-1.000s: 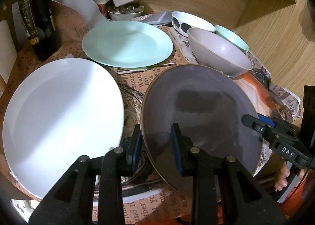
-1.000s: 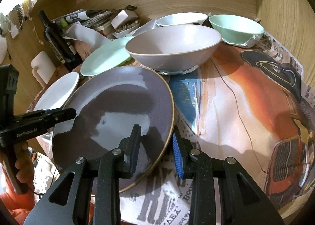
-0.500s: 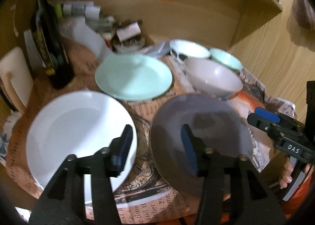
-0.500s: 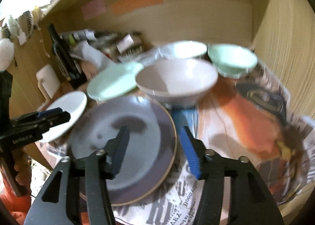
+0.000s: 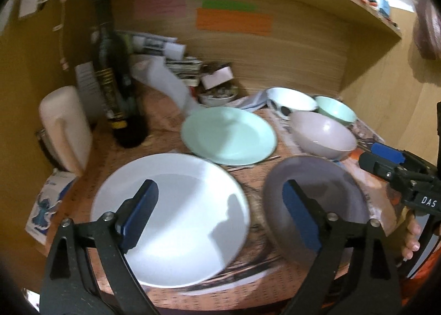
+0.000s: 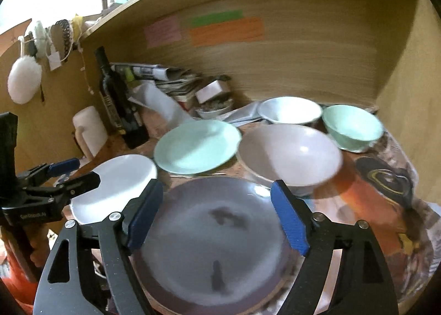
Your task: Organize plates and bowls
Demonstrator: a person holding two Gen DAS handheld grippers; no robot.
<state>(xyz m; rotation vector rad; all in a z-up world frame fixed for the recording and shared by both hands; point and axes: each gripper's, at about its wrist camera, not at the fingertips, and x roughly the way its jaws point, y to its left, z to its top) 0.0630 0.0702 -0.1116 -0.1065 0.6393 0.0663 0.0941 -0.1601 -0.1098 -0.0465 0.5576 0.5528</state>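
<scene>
So both your grippers are hanging over the counter (image 5: 171, 127) with nothing in them; the left gripper (image 5: 217, 218) has its fingers (image 5: 139, 213) spread wide, having just been opening, and between them you only see the white plate (image 5: 176, 204) and the gap beside it, no pad touching anything; same deal with the right gripper (image 6: 217, 215), jaws just been opening too, blue fingers (image 6: 289, 218) standing apart above the grey plate (image 6: 215, 243) without pressing on it.

Where the dishes are: the grey plate lies flat at the front of the counter on the printed paper (image 6: 386, 204), white plate just beside it on its left, mint plate (image 5: 228, 135) behind the two of them; the bowls sit in a cluster at the back right, the pale grey bowl (image 6: 289, 155) nearest and right behind the grey plate, then the white bowl (image 6: 289, 109) and the mint bowl (image 6: 351, 124) side by side against the wooden corner; nothing's stacked, every plate and bowl is on its own spot.

Other stuff: a dark bottle (image 5: 115, 88) standing upright at the back left, a white jug (image 5: 64, 127) near it, a pile of papers and a small dish of clutter (image 5: 217, 94) behind the mint plate; pink, green and orange notes (image 6: 226, 29) stuck on the back wall; it's all a bit motion-blurred.
</scene>
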